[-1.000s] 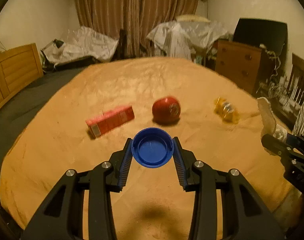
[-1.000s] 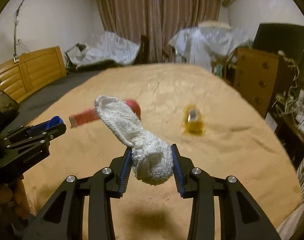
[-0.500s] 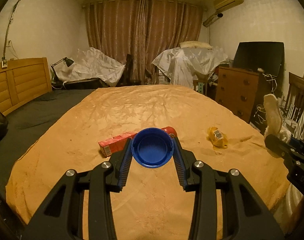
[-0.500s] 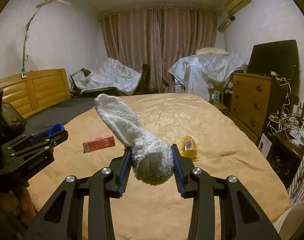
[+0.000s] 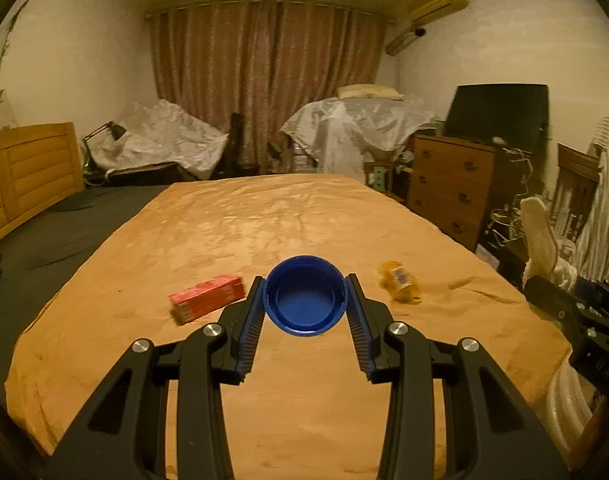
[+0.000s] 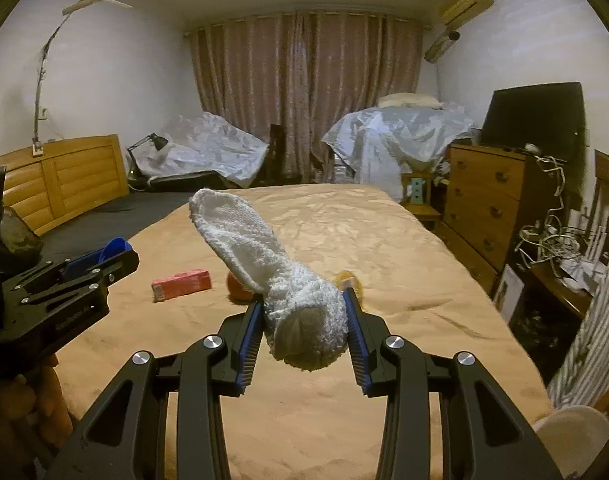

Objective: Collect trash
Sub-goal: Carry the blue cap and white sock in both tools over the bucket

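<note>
I lift both catches off the bed.
My left fingers (image 5: 305, 295) clamp a blue cap (image 5: 305, 299), right fingers (image 6: 303, 318) a white sock (image 6: 264, 264); both have risen above the bed (image 5: 264, 220), ready for binning.

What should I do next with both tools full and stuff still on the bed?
Probably carry both loads off to a bin; none shows in either view. The left tool is shut on the blue cap and the right tool on the white sock, so neither can take the red carton or yellow wrapper.
</note>
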Tool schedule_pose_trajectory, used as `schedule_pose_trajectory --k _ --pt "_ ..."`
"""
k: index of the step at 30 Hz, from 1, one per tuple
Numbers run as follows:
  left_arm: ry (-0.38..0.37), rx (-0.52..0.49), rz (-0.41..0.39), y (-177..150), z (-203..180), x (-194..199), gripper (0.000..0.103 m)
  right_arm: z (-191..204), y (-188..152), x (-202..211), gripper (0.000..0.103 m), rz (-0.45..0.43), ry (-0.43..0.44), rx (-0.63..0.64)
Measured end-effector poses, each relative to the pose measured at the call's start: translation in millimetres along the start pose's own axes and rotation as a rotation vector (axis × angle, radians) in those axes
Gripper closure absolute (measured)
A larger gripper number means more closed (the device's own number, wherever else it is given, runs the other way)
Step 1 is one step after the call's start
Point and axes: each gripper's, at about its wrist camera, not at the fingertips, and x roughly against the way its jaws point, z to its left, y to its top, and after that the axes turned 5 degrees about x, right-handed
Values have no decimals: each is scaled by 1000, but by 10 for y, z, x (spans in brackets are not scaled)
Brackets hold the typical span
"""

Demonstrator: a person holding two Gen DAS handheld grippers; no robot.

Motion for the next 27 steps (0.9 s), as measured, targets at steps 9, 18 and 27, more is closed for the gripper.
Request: schedule_pose_trajectory --k 9,18,27 --pt "-142 -58 19 -12 -666 55 65 -630 -20 611 63 31 -104 -41" --pt "-295 -117 46 -83 -1413 149 65 -1502 -268 1285 63 59 -232 -116" --pt "-448 -196 97 -319 -2208 274 65 -2320 -710 1990 63 126 -370 -172"
